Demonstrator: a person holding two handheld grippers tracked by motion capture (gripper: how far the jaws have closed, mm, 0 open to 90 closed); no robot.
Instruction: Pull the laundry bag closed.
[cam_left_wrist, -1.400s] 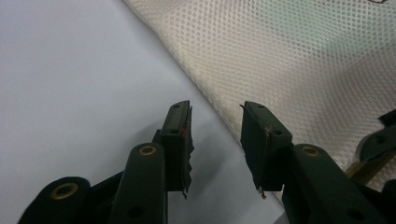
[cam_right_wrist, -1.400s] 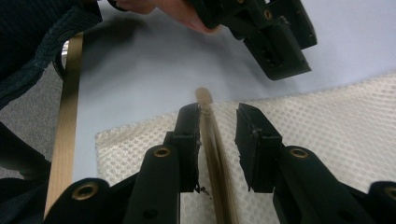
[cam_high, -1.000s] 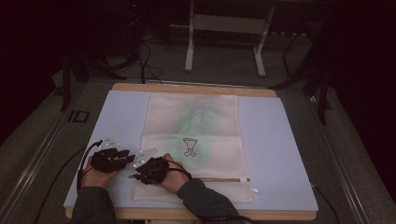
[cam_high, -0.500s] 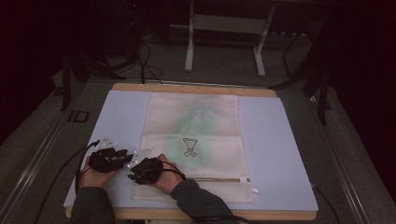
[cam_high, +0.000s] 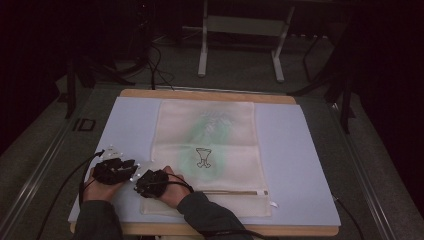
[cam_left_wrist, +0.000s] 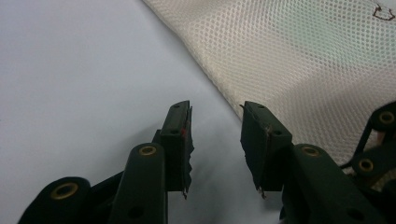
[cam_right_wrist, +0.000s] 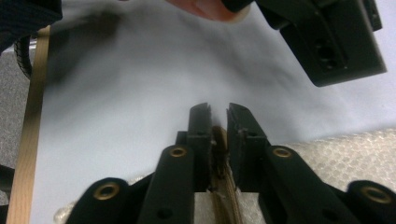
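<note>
The right hand-held gripper has just been closing; its jaws are pinched on the brown edge strip at the near left corner of the mesh bag. The left hand-held gripper is held open just beside that edge, nothing between its jaws. The bag is spread flat on the pale blue surface, extending away toward the far edge.

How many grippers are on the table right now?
2. The left gripper sits on the mat beside the mesh bag, jaws open; the right gripper pinches the bag's near-left corner.
</note>
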